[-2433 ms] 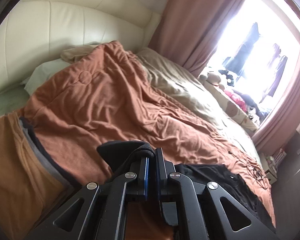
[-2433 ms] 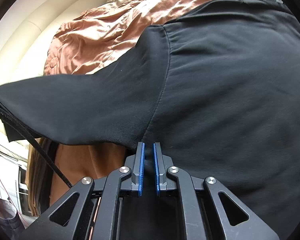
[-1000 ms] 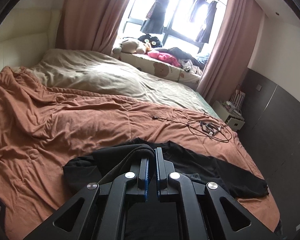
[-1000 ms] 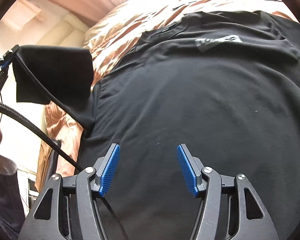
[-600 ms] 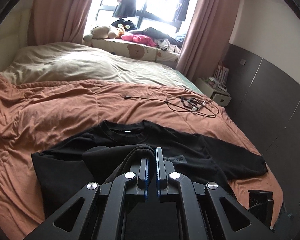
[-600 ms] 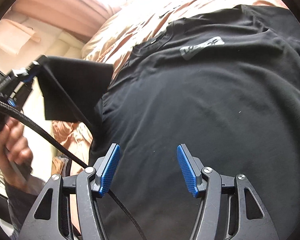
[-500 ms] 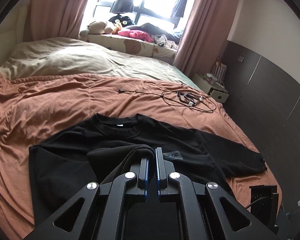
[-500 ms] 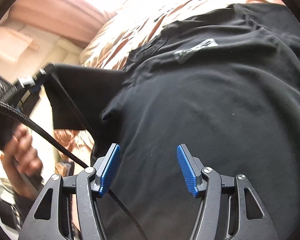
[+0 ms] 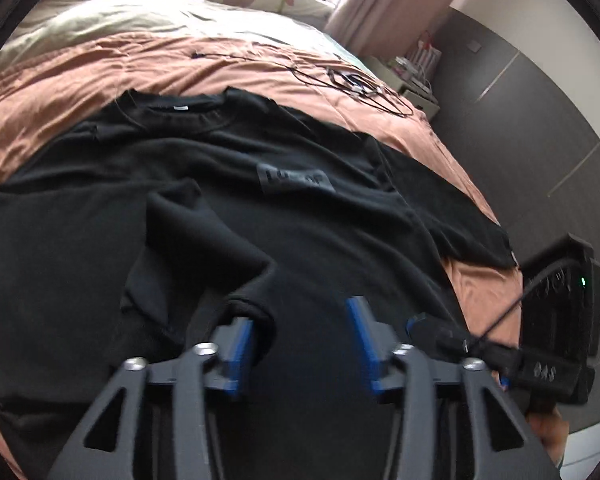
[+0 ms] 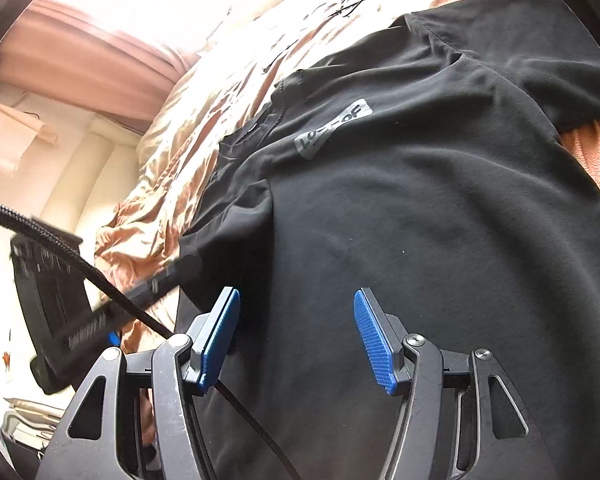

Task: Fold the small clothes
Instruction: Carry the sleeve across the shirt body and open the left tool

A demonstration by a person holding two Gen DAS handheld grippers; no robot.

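Observation:
A black long-sleeved shirt [image 9: 340, 240] lies face up on the orange duvet [image 9: 80, 76], its grey chest patch [image 9: 296, 179] showing. Its left sleeve [image 9: 204, 248] is folded across the body, and the cuff still rests against the inner pad of my left gripper [image 9: 300, 344], which is open. In the right wrist view the same shirt [image 10: 420, 220] fills the frame, with its patch [image 10: 332, 128] near the collar. My right gripper [image 10: 296, 336] hovers open over the lower body of the shirt, holding nothing. The shirt's other sleeve [image 9: 452, 208] stretches out to the right.
A tangle of black cables [image 9: 356, 84] lies on the duvet beyond the shirt. A beige blanket [image 9: 100, 20] covers the far side of the bed. Dark wall panels [image 9: 520, 100] and a small bedside unit [image 9: 416, 76] stand to the right. The other gripper's body [image 9: 556, 320] shows at the bed's right edge.
My left gripper carried the sleeve over the shirt's body, came down and opened, letting the cuff go. My right gripper opened earlier and has stayed open above the shirt.

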